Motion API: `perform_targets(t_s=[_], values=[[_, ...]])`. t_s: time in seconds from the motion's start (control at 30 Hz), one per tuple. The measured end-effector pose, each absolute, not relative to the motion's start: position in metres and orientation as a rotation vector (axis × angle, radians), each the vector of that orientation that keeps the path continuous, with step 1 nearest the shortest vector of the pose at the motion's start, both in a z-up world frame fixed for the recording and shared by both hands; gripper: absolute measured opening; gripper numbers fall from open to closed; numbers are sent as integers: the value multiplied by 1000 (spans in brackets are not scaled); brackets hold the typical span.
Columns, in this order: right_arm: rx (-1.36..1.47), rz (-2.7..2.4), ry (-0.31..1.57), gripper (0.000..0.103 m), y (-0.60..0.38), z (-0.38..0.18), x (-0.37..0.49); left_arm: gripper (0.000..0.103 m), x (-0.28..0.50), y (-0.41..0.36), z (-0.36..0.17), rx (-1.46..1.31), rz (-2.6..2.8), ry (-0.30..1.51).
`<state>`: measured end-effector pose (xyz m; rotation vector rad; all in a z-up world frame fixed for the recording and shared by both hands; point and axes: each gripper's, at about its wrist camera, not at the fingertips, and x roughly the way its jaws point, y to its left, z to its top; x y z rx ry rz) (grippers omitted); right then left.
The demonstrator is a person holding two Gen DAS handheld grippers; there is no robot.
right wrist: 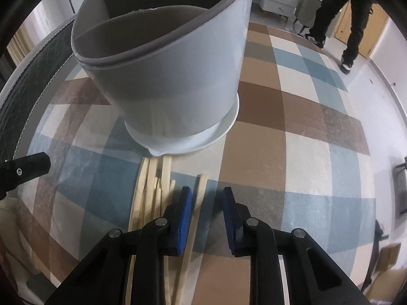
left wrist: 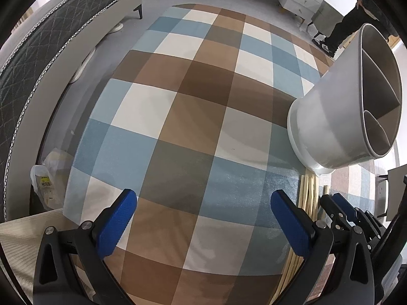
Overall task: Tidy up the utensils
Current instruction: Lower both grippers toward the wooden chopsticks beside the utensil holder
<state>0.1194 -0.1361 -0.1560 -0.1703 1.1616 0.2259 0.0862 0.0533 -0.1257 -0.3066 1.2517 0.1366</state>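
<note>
The chopsticks (right wrist: 150, 190) are pale, square-cut wooden sticks, lying side by side in a loose bundle on a checked cloth (right wrist: 300, 152) of blue, brown and cream squares. Their far ends reach right up to the base of the utensil holder (right wrist: 173, 76) — a white round tub with a grey rim, standing on a white saucer-like drip tray and split inside into compartments by grey dividers. No utensils show inside it.

The right wrist view looks along the bundle. One pair of sticks (right wrist: 199, 190) lies a little apart from the rest, and the right gripper (right wrist: 206, 203) is lowered over it. Its blue-padded jaws are narrowed with this pair between them: the left pad is at or against the pair, while a gap shows on the other side, so no grip is made yet.

The left wrist view shows what the other does not: the holder from the side, with its three compartments seen through the mouth, and only a sliver of the chopsticks (left wrist: 309, 198) beside the left gripper (left wrist: 203, 216). That gripper's fingers stand wide apart above bare cloth, with nothing between them.
</note>
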Motion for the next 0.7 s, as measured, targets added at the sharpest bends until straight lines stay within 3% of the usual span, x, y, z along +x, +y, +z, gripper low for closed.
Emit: perform_targets(t_s=[0.23,0.3,0.33,0.7], values=[[-179,255,1101,24,-130,-159,133,102,89,51,-128,-297,108,1256],[-147,268,1101,7,-133,-158,135,102,90,47,-130,-293,81,1258],[-107,273,1108,5,-138,-157,135,102,90,43,-130,-284,67,1257],[277,257,960,5,-216,-104,121,102,79,-5,-140,-168,-89,1246]])
